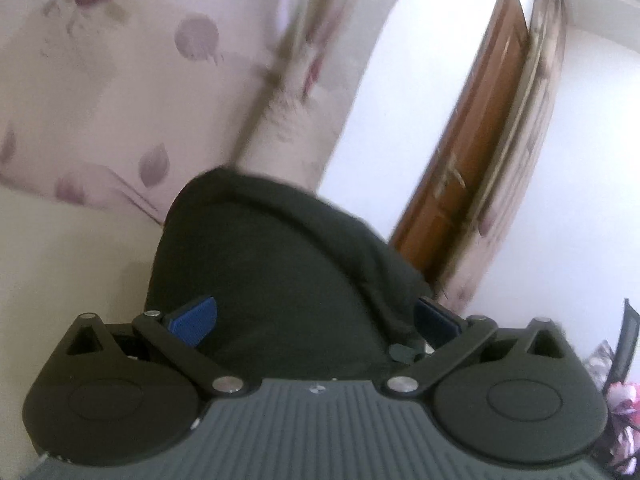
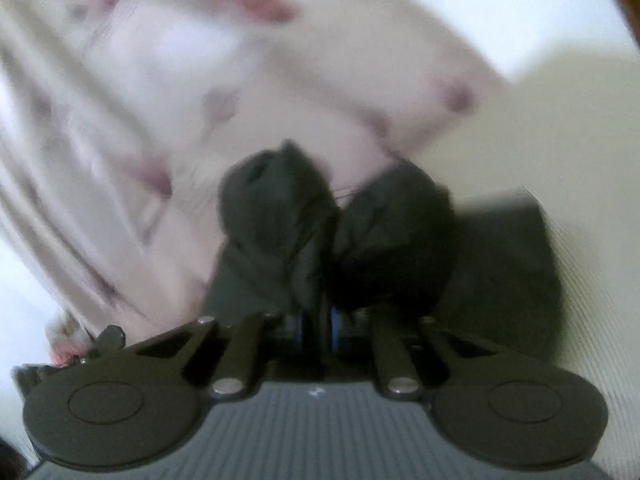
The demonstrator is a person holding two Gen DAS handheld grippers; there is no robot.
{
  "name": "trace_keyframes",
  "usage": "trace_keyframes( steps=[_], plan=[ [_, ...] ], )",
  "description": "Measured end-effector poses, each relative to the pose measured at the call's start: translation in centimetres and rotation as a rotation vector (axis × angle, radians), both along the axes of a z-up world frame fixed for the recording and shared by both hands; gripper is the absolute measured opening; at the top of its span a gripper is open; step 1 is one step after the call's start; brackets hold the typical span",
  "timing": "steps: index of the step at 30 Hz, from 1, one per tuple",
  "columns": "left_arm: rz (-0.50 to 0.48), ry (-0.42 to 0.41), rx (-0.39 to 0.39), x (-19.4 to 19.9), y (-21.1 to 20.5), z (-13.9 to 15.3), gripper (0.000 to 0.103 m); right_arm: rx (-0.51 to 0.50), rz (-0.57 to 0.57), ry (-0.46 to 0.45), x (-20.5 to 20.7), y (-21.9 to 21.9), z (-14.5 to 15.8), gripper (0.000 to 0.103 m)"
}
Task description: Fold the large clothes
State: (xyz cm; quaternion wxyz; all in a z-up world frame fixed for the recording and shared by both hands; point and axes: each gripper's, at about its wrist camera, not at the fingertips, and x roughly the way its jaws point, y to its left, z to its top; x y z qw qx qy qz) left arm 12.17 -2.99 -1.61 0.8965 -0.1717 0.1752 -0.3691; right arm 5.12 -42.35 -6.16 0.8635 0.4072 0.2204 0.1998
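- Right tongs (image 2: 316, 326) are clamped on bunched dark garment (image 2: 336, 232), lifted before the floral curtain (image 2: 132, 92).
- Left tongs (image 1: 314, 320) are spread wide, the garment (image 1: 280, 280) lying between them ungripped.
- No neat fold shows; most folding seems left.

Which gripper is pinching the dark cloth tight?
The right gripper: its blue pads are squeezed together on the dark cloth. The left gripper is spread wide, with cloth lying loose between.
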Motion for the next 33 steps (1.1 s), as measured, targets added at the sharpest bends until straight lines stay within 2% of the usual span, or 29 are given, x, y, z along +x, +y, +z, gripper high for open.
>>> trace_keyframes(
  steps=[1,2,4,5,7,9,12,14,16,18,20,22,23,24,26,27,28,30,33],
  plan=[
    [-0.011,0.019,-0.005,0.4,-0.6,-0.3,0.103,0.037,-0.015,-0.020,-1.0,-1.5,-1.4,0.013],
    [-0.022,0.026,-0.012,0.6,-1.1,-0.3,0.103,0.032,-0.041,-0.009,-1.6,-2.5,-2.5,0.017],
    [-0.034,-0.010,0.011,0.5,-2.3,0.0,0.103,0.097,-0.037,0.014,-1.9,-3.8,-4.1,0.019],
    [-0.047,-0.030,0.039,0.5,-3.0,-0.1,0.103,0.082,-0.026,0.013,-2.0,-3.8,-4.3,0.025],
    [-0.034,-0.065,0.125,0.4,-4.5,-1.0,0.103,0.063,-0.013,0.025,-1.9,-3.8,-4.5,0.027],
    [-0.030,-0.081,0.182,0.2,-5.3,-2.2,0.103,0.056,-0.008,0.028,-1.9,-4.2,-3.4,0.034],
    [-0.032,-0.097,0.203,0.0,-5.5,-2.6,0.103,-0.054,-0.082,0.004,-2.1,-3.2,0.6,0.036],
    [-0.035,-0.087,0.193,0.1,-5.2,-2.6,0.103,-0.214,-0.135,-0.032,-3.5,-3.1,3.7,0.036],
    [-0.034,-0.088,0.194,0.1,-5.2,-2.7,0.103,-0.356,-0.187,-0.149,-5.1,-1.9,7.4,0.036],
    [-0.029,-0.095,0.205,0.0,-5.4,-2.7,0.103,-0.441,-0.199,-0.254,-5.9,-0.1,10.9,0.035],
    [-0.026,-0.103,0.214,0.2,-5.7,-2.5,0.103,-0.523,-0.154,-0.358,-5.7,2.4,13.5,0.035],
    [-0.023,-0.106,0.216,0.0,-5.7,-2.6,0.103,-0.692,-0.058,-0.388,-3.8,6.0,14.3,0.032],
    [-0.022,-0.108,0.217,-0.1,-5.6,-2.7,0.103,-0.768,-0.030,-0.361,-2.5,7.3,13.6,0.032],
    [-0.021,-0.110,0.218,-0.1,-5.5,-2.8,0.103,-0.799,-0.010,-0.323,-1.1,7.7,12.5,0.029],
    [-0.019,-0.117,0.219,-0.1,-5.5,-3.0,0.103,-0.860,-0.029,-0.190,2.0,7.3,9.0,0.022],
    [-0.022,-0.119,0.216,-0.1,-5.3,-3.1,0.103,-0.902,-0.052,-0.122,3.1,7.0,7.2,0.021],
    [-0.028,-0.117,0.209,0.0,-5.2,-3.2,0.103,-0.899,-0.072,-0.080,3.7,6.5,5.8,0.021],
    [-0.030,-0.111,0.200,0.2,-5.0,-3.3,0.103,-0.757,-0.123,-0.018,3.8,4.4,3.5,0.021],
    [-0.039,-0.108,0.174,0.3,-4.8,-3.4,0.103,-0.680,-0.159,0.053,3.9,3.4,0.2,0.021]
  ],
)
